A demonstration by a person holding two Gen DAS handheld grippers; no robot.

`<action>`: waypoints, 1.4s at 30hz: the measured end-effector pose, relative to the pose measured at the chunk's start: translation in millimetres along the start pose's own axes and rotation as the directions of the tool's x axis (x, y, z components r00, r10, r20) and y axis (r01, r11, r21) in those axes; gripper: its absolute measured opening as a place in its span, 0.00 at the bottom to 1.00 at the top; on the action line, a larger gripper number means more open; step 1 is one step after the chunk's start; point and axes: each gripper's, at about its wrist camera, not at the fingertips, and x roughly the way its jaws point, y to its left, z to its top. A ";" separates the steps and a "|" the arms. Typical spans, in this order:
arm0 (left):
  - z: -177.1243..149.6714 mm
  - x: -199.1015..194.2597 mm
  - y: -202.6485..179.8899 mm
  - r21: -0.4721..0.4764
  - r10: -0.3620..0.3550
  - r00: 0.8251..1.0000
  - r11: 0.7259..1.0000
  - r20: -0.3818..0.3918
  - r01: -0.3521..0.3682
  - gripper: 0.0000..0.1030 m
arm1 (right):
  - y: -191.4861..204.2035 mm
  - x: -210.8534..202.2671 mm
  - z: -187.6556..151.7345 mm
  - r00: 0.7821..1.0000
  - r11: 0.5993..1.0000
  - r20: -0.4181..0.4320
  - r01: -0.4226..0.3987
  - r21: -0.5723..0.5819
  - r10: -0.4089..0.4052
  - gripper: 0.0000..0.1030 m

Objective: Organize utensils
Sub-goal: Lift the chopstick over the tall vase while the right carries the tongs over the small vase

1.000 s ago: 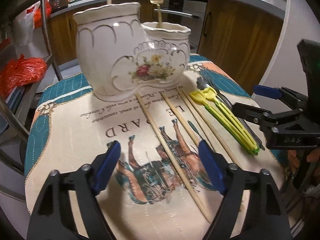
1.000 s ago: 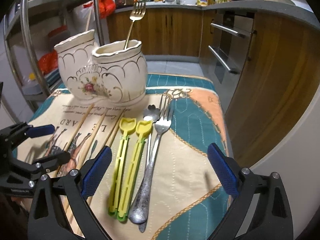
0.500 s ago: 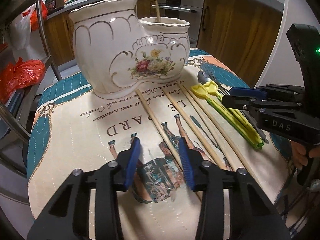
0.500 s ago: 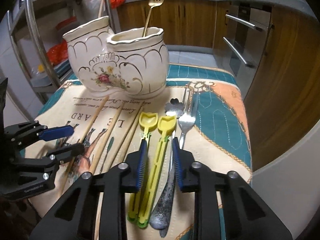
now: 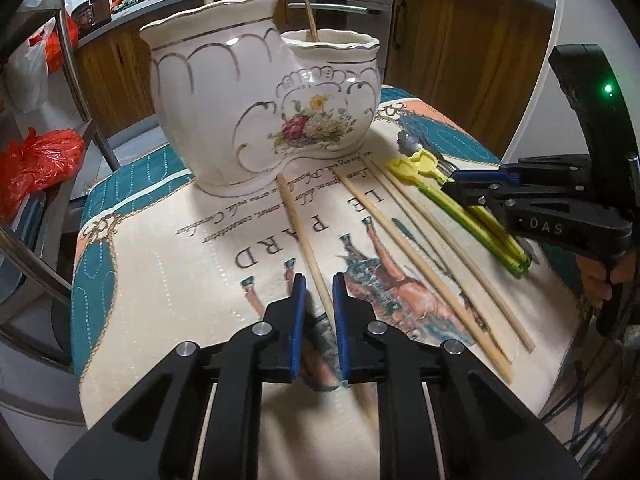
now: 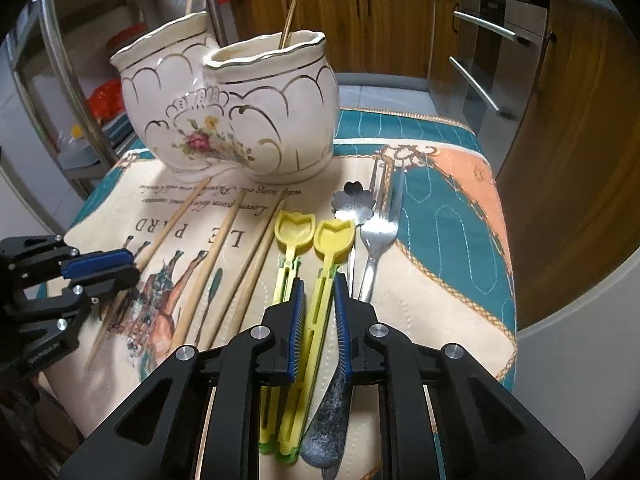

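A white two-pot ceramic holder [image 5: 264, 108] [image 6: 232, 112] stands at the back of the printed mat, with a gold fork [image 6: 296, 0] in one pot. My left gripper [image 5: 318, 292] has its jaws closed around a wooden chopstick [image 5: 298, 224] lying on the mat. Several more chopsticks [image 5: 404, 240] lie to its right. My right gripper [image 6: 318, 296] has its jaws closed around the right one of two yellow plastic spoons [image 6: 332, 240]; the other yellow spoon [image 6: 294, 236] lies beside it. A steel fork [image 6: 376, 236] and a flower-shaped spoon [image 6: 354, 202] lie just right.
The printed mat [image 5: 160, 248] covers a small table; its right edge [image 6: 508, 280] drops off toward wooden cabinets. A metal rack with red bags [image 5: 36, 160] stands to the left.
Both grippers moved forward and down and closed from wide open, the left onto the chopstick, the right onto the yellow spoon.
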 end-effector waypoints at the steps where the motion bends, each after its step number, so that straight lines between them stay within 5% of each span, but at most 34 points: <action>1: -0.6 -0.2 0.8 0.001 0.000 1.000 1.000 -0.004 0.000 0.13 | -0.2 -0.1 0.2 1.000 1.000 0.002 -0.006 0.003 0.006 0.14; 15: -5.8 -0.5 11.4 -0.009 0.001 1.000 1.000 -0.031 -0.002 0.13 | -0.2 -17.0 -1.5 0.997 1.000 0.074 -0.015 -0.011 0.016 0.10; 27: -5.2 -17.3 18.6 -0.022 -0.045 0.993 0.999 0.110 0.048 0.05 | 1.7 -47.4 0.1 0.970 0.996 0.226 -0.089 -0.008 0.088 0.10; 34: -3.7 -48.7 19.4 0.027 -0.086 0.951 0.996 0.298 0.082 0.05 | 0.6 -64.1 5.4 0.942 0.992 0.312 -0.127 -0.002 0.121 0.10; 42: 9.2 -79.5 27.0 0.024 -0.093 0.875 0.995 0.474 0.093 0.05 | 0.6 -74.6 22.9 0.919 0.990 0.370 -0.143 -0.005 0.135 0.10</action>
